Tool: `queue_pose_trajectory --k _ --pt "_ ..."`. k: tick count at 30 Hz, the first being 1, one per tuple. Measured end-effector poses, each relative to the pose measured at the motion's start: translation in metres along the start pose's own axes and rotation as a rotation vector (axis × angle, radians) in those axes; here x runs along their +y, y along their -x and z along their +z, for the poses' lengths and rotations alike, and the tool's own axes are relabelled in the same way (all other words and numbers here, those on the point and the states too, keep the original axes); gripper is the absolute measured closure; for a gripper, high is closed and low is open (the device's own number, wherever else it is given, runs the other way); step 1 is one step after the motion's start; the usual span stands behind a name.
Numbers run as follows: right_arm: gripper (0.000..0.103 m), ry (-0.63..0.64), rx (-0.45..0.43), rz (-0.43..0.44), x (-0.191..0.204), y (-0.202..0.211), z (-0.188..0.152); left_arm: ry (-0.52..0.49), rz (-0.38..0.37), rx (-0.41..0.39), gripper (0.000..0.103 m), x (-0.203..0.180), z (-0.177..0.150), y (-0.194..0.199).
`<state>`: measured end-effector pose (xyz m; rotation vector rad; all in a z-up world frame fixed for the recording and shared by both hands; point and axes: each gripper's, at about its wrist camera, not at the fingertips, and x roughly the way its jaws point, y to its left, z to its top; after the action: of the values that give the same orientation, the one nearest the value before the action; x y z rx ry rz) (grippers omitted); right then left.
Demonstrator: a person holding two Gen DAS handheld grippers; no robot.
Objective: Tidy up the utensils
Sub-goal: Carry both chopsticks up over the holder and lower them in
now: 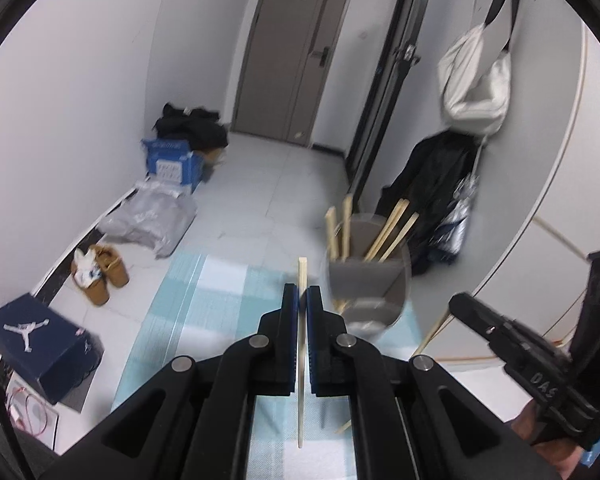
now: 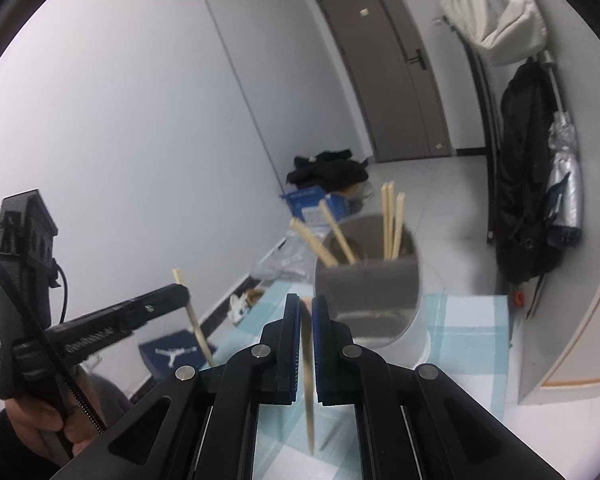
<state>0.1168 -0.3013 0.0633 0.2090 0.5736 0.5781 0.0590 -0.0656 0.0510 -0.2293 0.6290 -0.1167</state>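
Note:
My left gripper (image 1: 302, 292) is shut on a pale wooden chopstick (image 1: 300, 400) that stands nearly upright between its blue pads, its top poking above the fingertips. Just right of it stands a grey holder cup (image 1: 366, 284) with several chopsticks (image 1: 392, 232) leaning in it. My right gripper (image 2: 306, 300) is shut on another chopstick (image 2: 309, 412), blurred, pointing down in front of the same cup (image 2: 368, 292). In the right wrist view the left gripper (image 2: 182, 292) shows at the left with its chopstick (image 2: 198, 332). In the left wrist view the right gripper (image 1: 458, 304) enters from the right.
A blue-and-white checked cloth (image 1: 220, 300) covers the table under the cup. A loose chopstick (image 1: 344, 426) lies on it. On the floor beyond are a dark shoe box (image 1: 40, 344), tan shoes (image 1: 100, 272) and a blue box (image 1: 172, 162). A black coat (image 2: 524, 184) hangs at right.

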Motion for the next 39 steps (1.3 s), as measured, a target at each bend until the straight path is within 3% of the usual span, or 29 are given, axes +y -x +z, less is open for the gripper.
queue_pose_trajectory --k 3,9,23,31,39 --pt "0.098 -0.004 -0.038 -0.022 -0.001 0.009 0.018 -0.010 -0.081 -0.060 0.102 -0.010 0.022 0.012" --pt "0.098 0.015 -0.082 -0.055 -0.001 0.020 0.049 -0.013 -0.145 -0.111 0.102 -0.025 0.050 0.015" --pt "0.098 0.029 -0.221 -0.089 -0.018 0.022 0.134 -0.010 -0.125 -0.262 0.102 -0.033 0.094 -0.013" --pt "0.098 0.018 -0.251 -0.103 -0.034 -0.006 0.155 -0.046 -0.112 -0.255 0.102 -0.029 0.097 -0.050" --pt "0.098 0.011 -0.213 -0.088 -0.047 -0.037 0.148 -0.076 -0.132 -0.211 0.102 -0.028 0.092 -0.078"
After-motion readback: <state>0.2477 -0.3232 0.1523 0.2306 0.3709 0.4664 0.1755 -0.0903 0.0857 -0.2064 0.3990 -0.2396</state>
